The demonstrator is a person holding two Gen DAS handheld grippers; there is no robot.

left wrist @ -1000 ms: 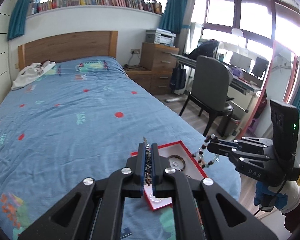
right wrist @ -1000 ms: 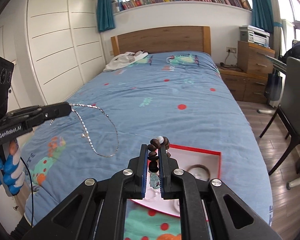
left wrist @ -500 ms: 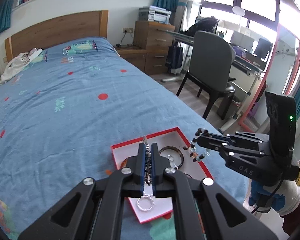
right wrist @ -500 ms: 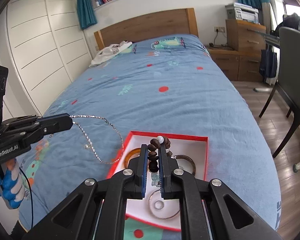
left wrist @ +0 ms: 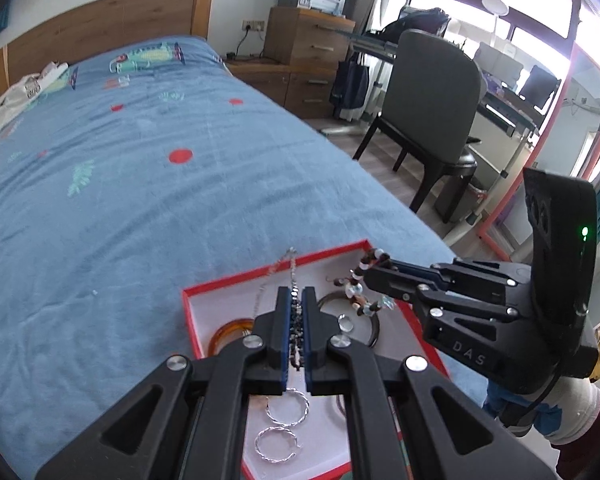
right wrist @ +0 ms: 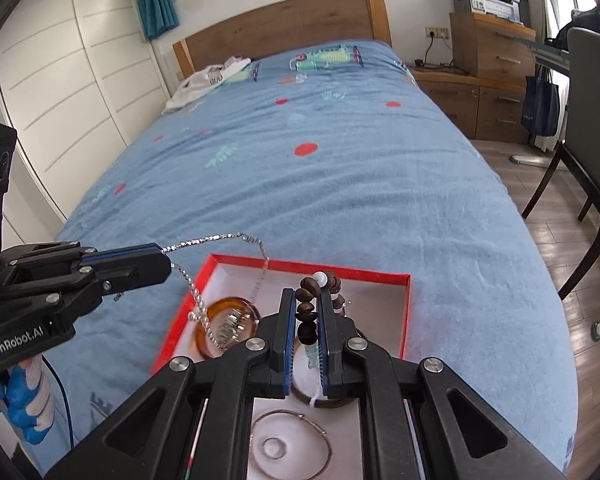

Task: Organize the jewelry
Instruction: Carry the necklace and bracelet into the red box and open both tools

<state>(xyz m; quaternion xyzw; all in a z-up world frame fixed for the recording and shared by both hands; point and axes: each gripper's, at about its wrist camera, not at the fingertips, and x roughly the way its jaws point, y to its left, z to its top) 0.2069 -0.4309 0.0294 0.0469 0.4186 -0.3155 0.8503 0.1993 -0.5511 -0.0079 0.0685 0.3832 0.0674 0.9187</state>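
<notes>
Silver twisted-link chain (right wrist: 216,240) hangs in a loop from the left tool (left wrist: 296,320), whose jaws are pinched tight on it; its lower end trails over the amber translucent bangle (right wrist: 226,326) inside the red-rimmed white-lined shallow box (right wrist: 406,308) on the blue bedspread (right wrist: 340,184). The right tool (right wrist: 306,320) is closed on a dark brown wooden bead bracelet with a white bead (right wrist: 314,296), held just above the box.

Judged from here, the main risk is tangling: the chain could catch on the bangle, or snag the beads if the tools cross. Part of the loop lies beyond the far rim, so an early release may spill it onto the bed. The two silver hoop earrings (left wrist: 284,428) below the left tool could be knocked.
</notes>
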